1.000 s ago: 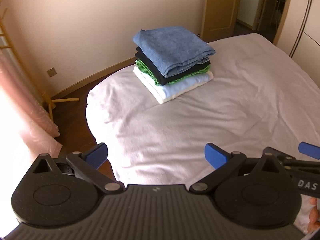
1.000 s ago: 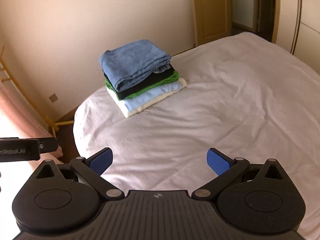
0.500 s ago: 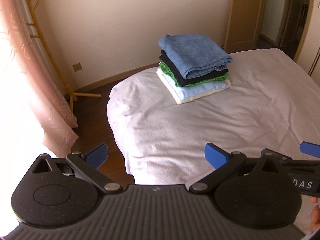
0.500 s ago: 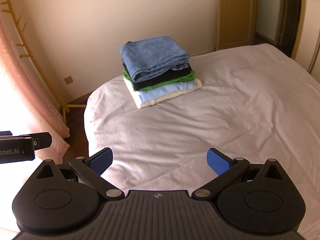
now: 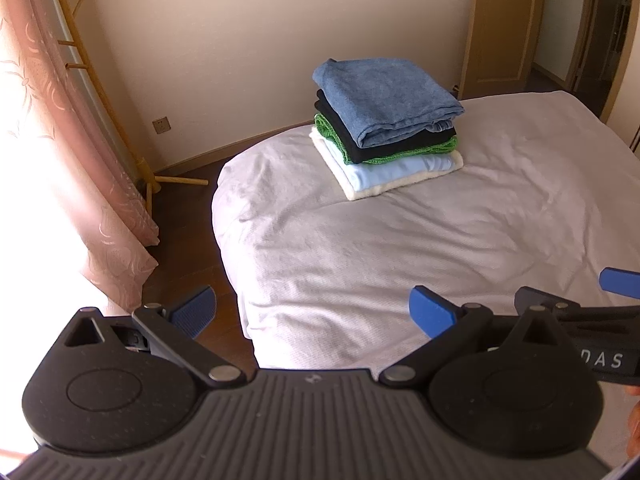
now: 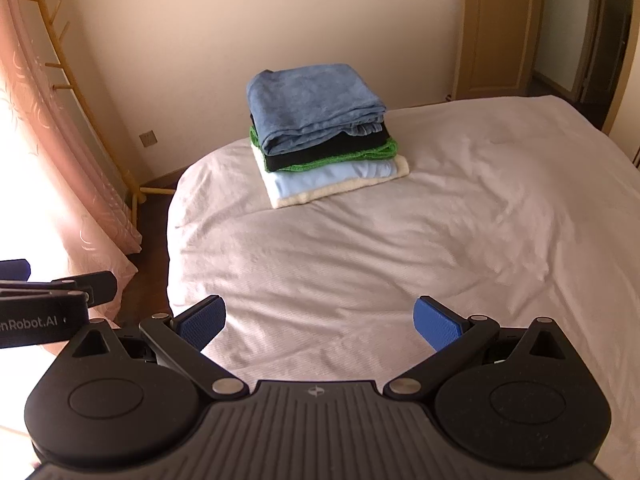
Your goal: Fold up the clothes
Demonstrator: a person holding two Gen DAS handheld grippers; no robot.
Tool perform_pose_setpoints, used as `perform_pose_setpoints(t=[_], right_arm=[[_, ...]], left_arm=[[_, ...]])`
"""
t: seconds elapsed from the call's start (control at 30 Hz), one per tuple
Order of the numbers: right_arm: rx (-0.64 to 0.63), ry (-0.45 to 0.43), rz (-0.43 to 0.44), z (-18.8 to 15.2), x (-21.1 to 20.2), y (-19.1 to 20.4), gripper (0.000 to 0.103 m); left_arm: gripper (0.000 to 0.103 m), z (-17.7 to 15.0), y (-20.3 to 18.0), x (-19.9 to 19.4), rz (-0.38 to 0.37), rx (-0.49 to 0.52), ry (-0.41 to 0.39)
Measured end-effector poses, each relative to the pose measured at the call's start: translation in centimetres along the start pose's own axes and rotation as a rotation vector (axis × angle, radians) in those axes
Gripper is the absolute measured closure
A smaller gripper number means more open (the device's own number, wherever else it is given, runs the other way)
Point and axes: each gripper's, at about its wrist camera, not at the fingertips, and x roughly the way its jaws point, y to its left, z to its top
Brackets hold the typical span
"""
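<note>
Counting one stack of five folded clothes [image 5: 386, 126] on the bed [image 5: 460, 240]; my left gripper [image 5: 312, 308] and right gripper [image 6: 318, 320] both gape, empty.

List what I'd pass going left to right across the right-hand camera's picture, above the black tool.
Pink patterned curtain → wooden coat rack → folded clothes stack, blue towel on top → wooden door.

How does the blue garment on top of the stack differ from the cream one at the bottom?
The blue garment is darker, and its fold looks thick and rounded; the cream garment is pale and shows only as a thin flat edge. The blue garment lies uncovered on top; the cream garment rests directly on the bed, beneath every other layer. Both are folded.
</note>
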Motion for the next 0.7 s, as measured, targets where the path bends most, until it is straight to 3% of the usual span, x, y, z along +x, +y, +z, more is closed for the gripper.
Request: perform_pose_setpoints(t=[0.27, 0.7], right_arm=[[-0.013, 0.038, 0.007, 0.6, 2.0, -2.1, 0.000], [-0.008, 0.070, 0.003, 1.6, 4.3, -4.5, 0.000]], left_arm=[[0.001, 0.3, -2.1, 1.6, 0.036, -0.012, 0.032], [0.001, 1.4, -4.4, 4.4, 0.026, -0.038, 0.075]])
